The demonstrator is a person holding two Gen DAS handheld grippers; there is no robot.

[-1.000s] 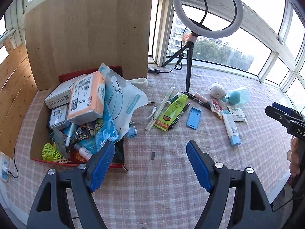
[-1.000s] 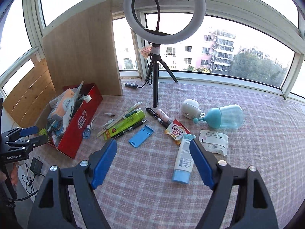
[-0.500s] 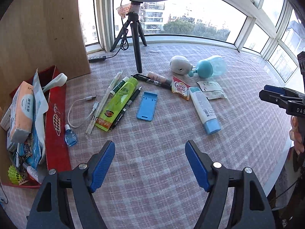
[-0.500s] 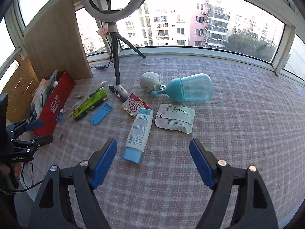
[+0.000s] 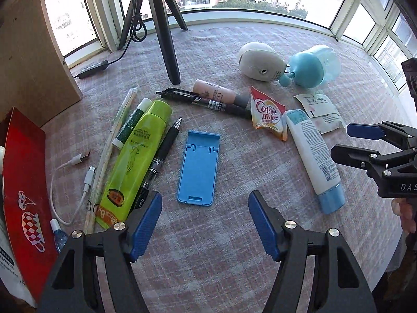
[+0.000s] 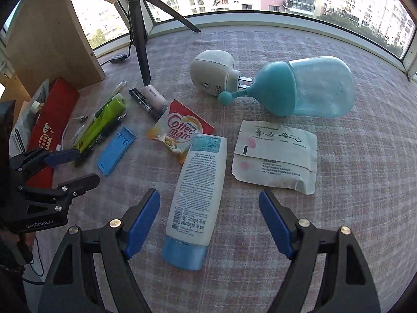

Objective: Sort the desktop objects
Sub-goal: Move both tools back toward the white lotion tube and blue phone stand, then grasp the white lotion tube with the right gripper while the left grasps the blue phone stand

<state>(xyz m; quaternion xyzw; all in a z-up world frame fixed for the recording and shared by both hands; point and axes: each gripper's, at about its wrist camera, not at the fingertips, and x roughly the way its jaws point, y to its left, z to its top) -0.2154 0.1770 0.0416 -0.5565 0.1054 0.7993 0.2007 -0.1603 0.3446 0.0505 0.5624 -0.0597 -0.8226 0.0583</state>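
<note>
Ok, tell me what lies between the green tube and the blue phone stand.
A black pen lies between the green tube and the blue phone stand, close against the tube; bare tablecloth separates pen and stand. The left wrist view shows it best.

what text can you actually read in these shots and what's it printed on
"Coffee mate": red and white sachet.
"Net Contents 70 ml": white tube with blue cap; its finer print is too small.
"GenRobot.AI": body of the left gripper.
"DAS", cut off at the frame edge: body of the right gripper.
Green tube, pens and white packet: print unreadable.
</note>
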